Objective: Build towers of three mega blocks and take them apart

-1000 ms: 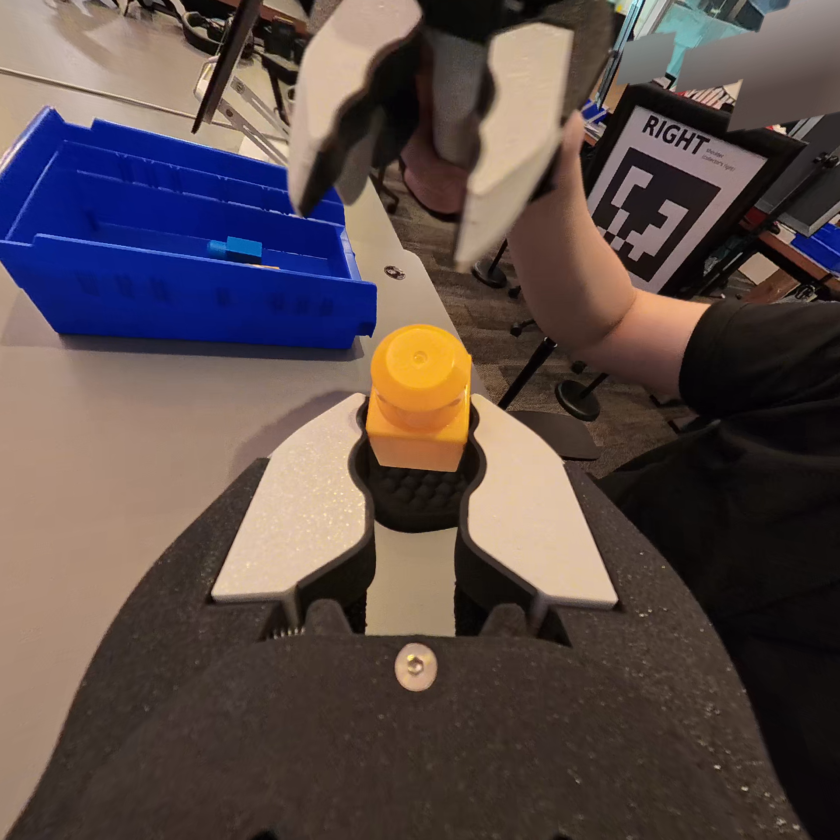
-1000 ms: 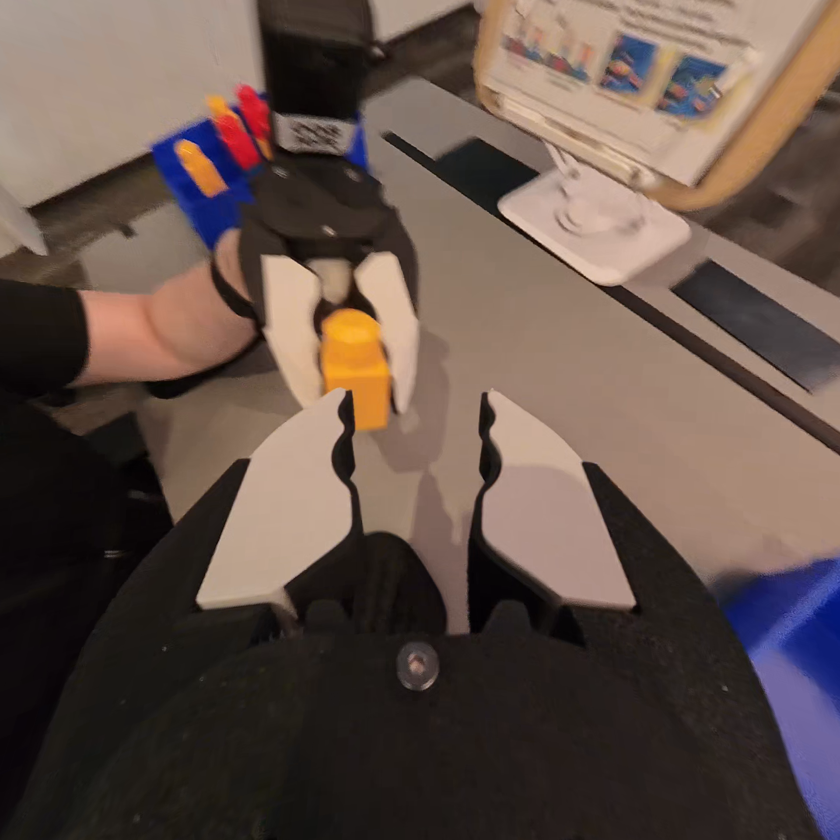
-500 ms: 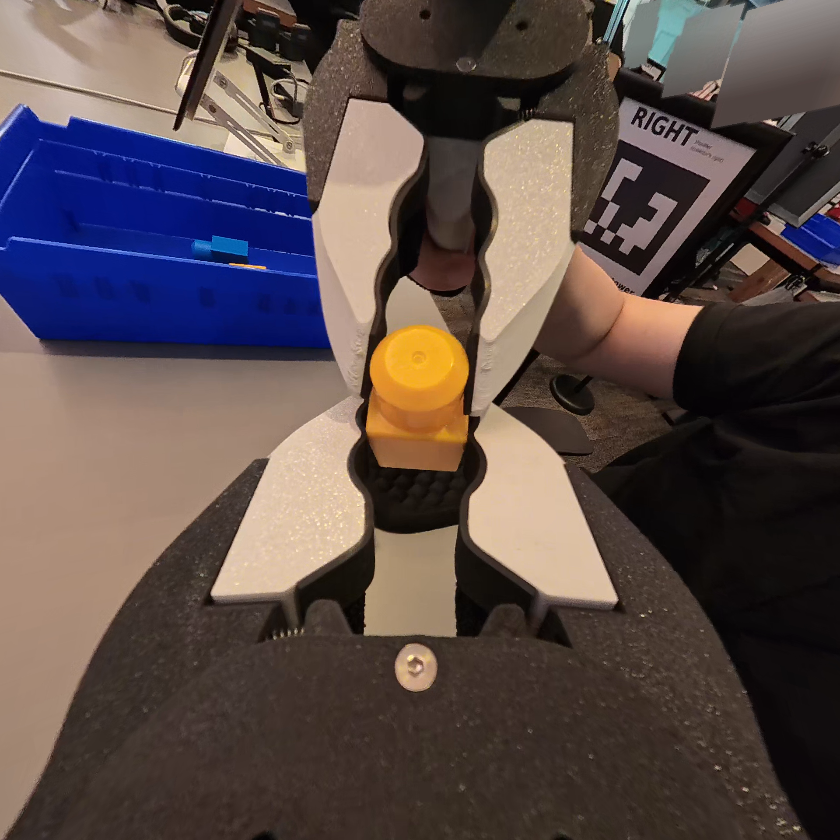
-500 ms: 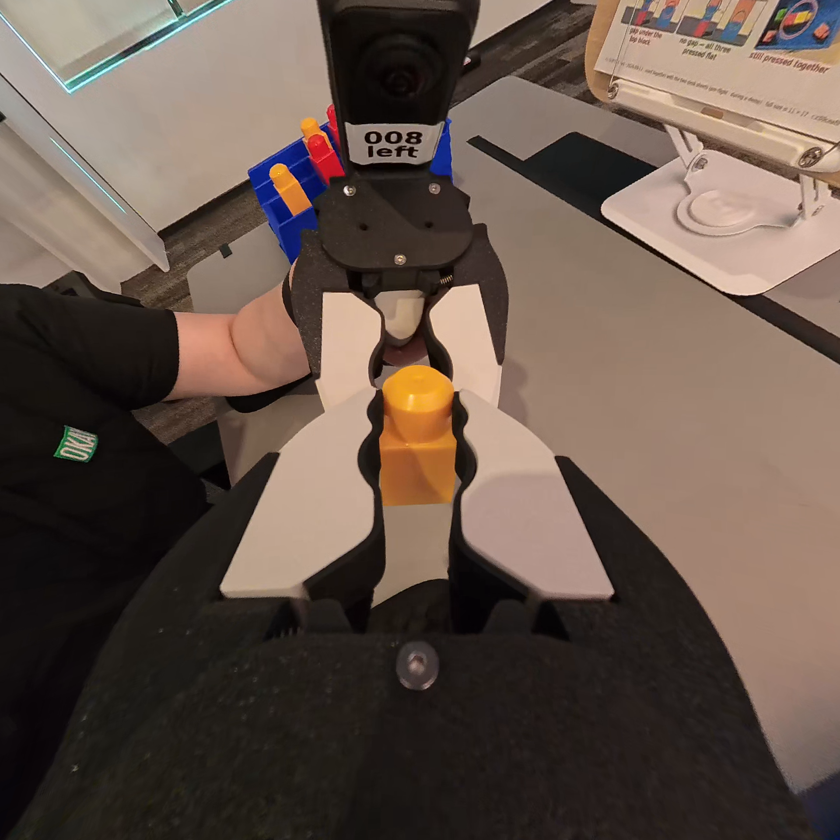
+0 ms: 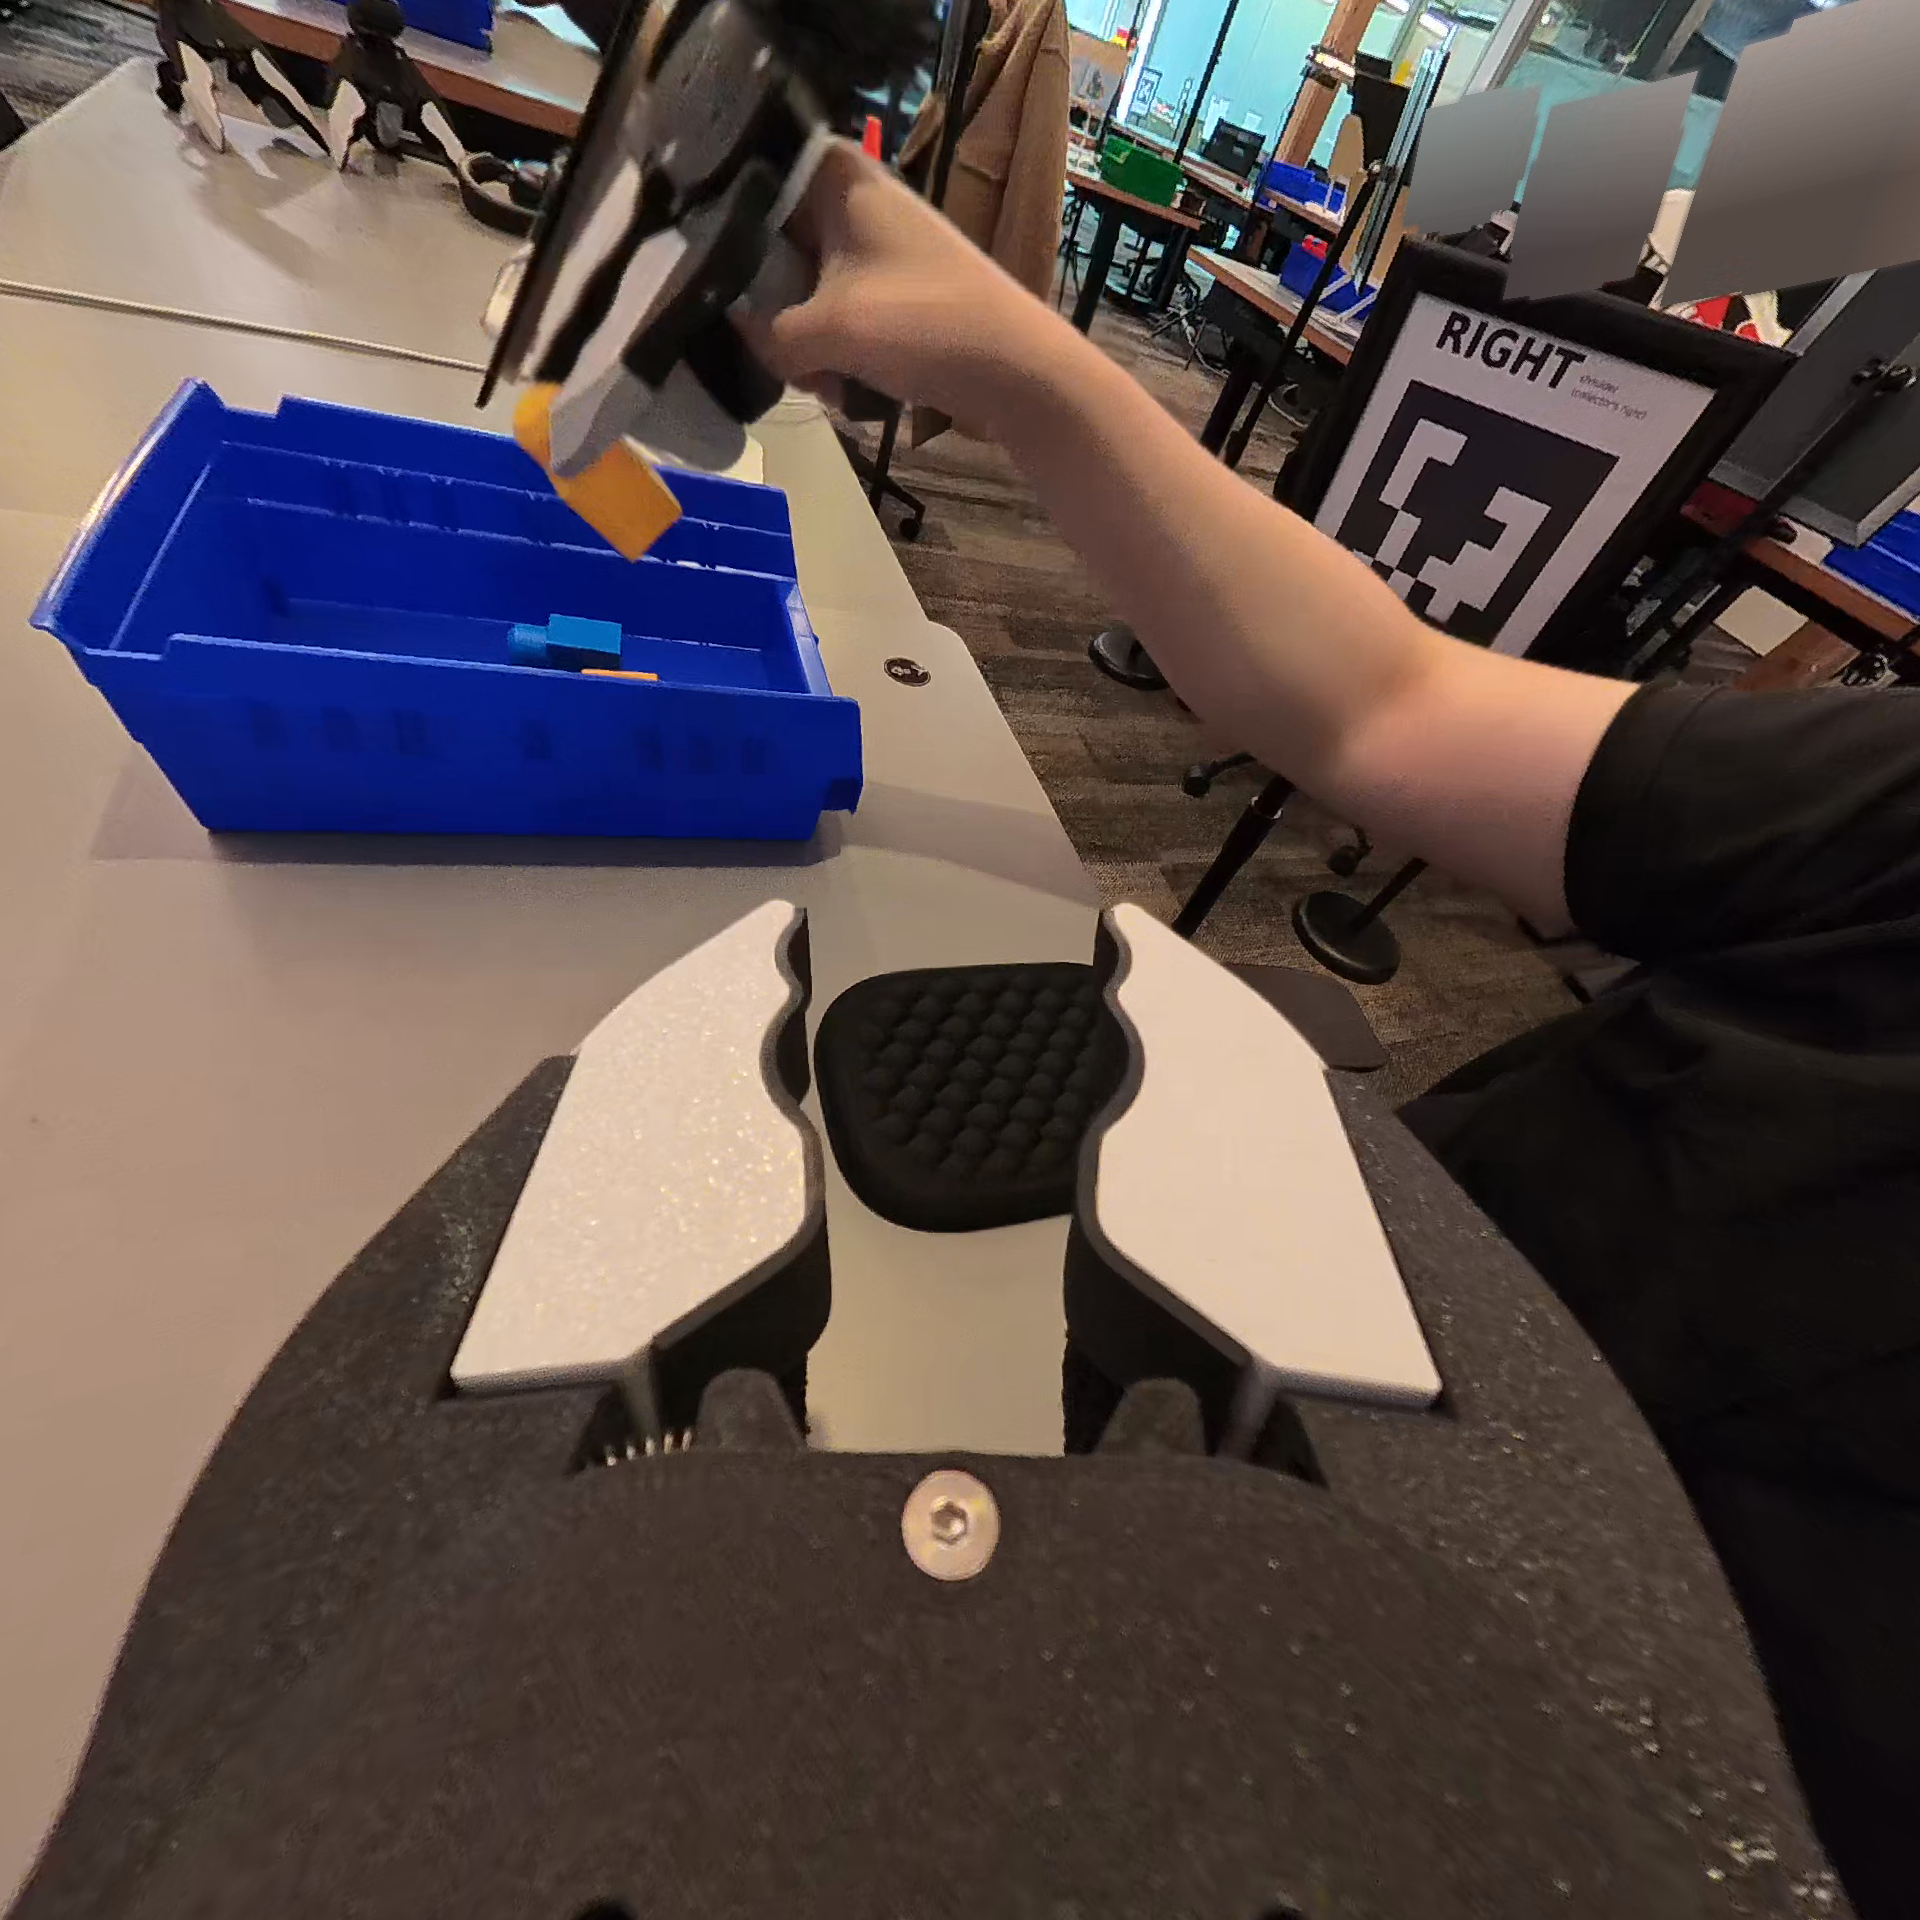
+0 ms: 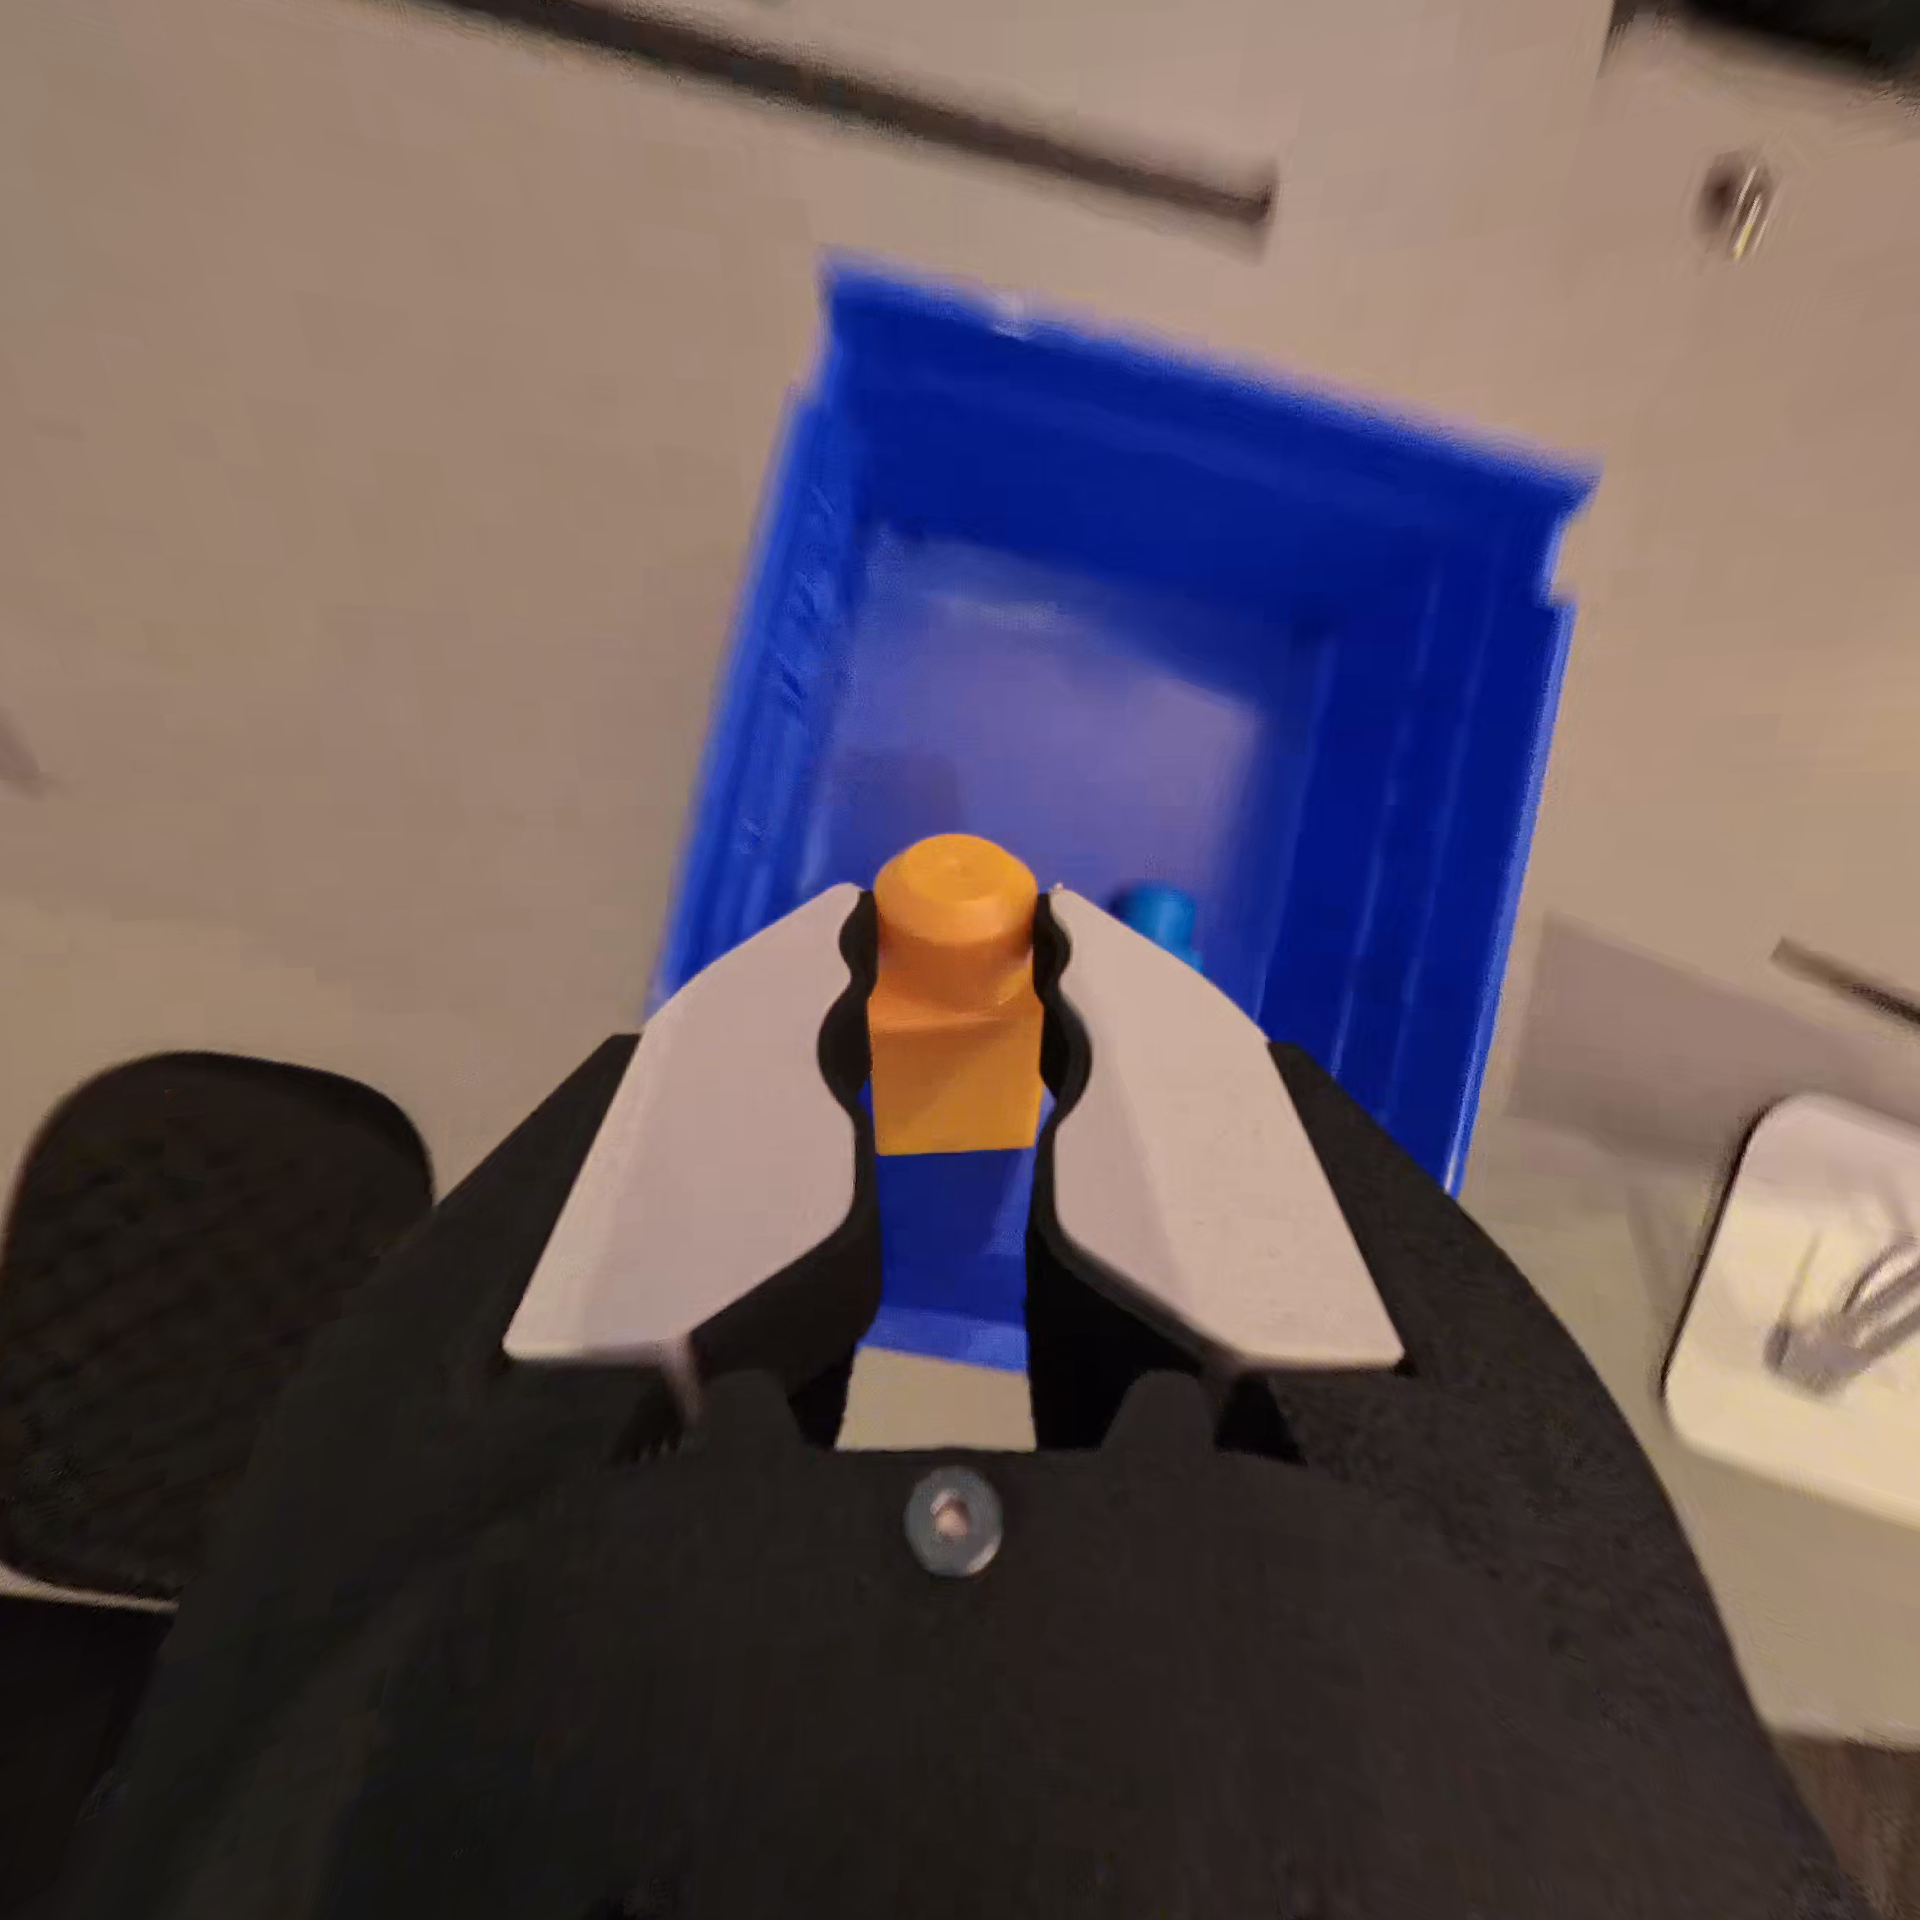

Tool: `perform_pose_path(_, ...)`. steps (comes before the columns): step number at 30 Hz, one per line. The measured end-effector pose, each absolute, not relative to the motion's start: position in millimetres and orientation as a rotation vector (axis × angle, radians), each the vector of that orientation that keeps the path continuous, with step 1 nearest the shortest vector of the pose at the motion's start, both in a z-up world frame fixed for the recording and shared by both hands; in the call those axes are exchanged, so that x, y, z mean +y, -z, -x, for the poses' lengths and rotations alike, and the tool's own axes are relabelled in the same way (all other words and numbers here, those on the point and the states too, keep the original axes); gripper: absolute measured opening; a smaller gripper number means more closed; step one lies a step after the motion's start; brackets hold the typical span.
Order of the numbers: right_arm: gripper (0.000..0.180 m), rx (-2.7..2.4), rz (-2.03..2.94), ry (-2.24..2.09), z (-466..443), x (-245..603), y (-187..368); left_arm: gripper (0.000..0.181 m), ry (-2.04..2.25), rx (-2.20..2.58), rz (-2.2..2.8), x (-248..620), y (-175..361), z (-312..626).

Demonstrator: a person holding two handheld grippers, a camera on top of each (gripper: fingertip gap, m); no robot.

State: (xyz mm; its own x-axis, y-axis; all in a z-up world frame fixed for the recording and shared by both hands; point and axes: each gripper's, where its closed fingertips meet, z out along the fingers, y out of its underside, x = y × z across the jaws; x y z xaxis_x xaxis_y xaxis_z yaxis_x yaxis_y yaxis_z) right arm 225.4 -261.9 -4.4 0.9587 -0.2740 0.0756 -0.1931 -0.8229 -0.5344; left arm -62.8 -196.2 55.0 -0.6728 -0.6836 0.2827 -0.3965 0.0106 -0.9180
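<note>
My right gripper (image 6: 954,914) is shut on an orange mega block (image 6: 954,1023) and holds it above the blue bin (image 6: 1486,727). In the left wrist view the same right gripper (image 5: 566,421) holds the orange block (image 5: 613,488) tilted over the blue bin (image 5: 468,758). A blue block (image 5: 571,641) lies inside the bin, also seen in the right wrist view (image 6: 1158,914). A thin orange piece (image 5: 620,675) shows beside it. My left gripper (image 5: 948,925) is open and empty above the grey table (image 5: 260,1039) near its edge.
A black textured pad (image 5: 961,1101) lies on the table under my left gripper. A white stand base (image 6: 1808,1299) sits right of the bin. A framed marker board (image 5: 1496,468) stands off the table to the right. A person's arm (image 5: 1195,582) reaches across to the bin. There is about 30 centimeters between the tips of the two grippers.
My left gripper opened and let go of the orange block. My right gripper closed on it and carried it away to over the blue bin.
</note>
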Motion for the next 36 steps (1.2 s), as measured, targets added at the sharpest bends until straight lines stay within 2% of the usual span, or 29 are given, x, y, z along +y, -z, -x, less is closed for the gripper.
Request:
perform_pose_path(4,0.028,0.504,2.868,0.246,-257,-313,72,0.05,1.687,2.094,1.116,-201,-48,65)
perform_pose_path(7,0.028,0.558,2.941,0.211,-261,-329,102,0.05,1.666,2.123,1.119,-204,-44,65)
perform_pose_path(13,0.028,0.608,2.947,0.112,-260,-337,127,0.048,1.661,2.143,1.118,-206,-40,65)
perform_pose_path(17,0.03,0.58,2.906,0.135,-262,-337,121,0.047,1.665,2.131,1.118,-203,-42,65)
perform_pose_path(21,0.029,0.495,2.721,0.286,-261,-320,68,0.047,1.67,2.099,1.112,-198,-49,67)
perform_pose_path(25,0.03,0.241,2.313,0.345,-222,-270,-31,0.046,1.69,2.018,1.069,-190,-69,73)
perform_pose_path(28,0.034,0.035,1.947,0.237,-160,-234,-115,0.046,1.669,1.953,1.035,-180,-86,81)
perform_pose_path(30,0.049,-0.071,1.759,0.132,-115,-218,-155,0.046,1.647,1.902,1.031,-171,-95,85)
perform_pose_path(32,0.063,-0.18,1.613,0.065,-73,-204,-183,0.046,1.618,1.854,1.03,-161,-103,90)
perform_pose_path(36,0.06,-0.339,1.413,0.075,-9,-173,-218,0.046,1.586,1.769,1.032,-144,-117,99)
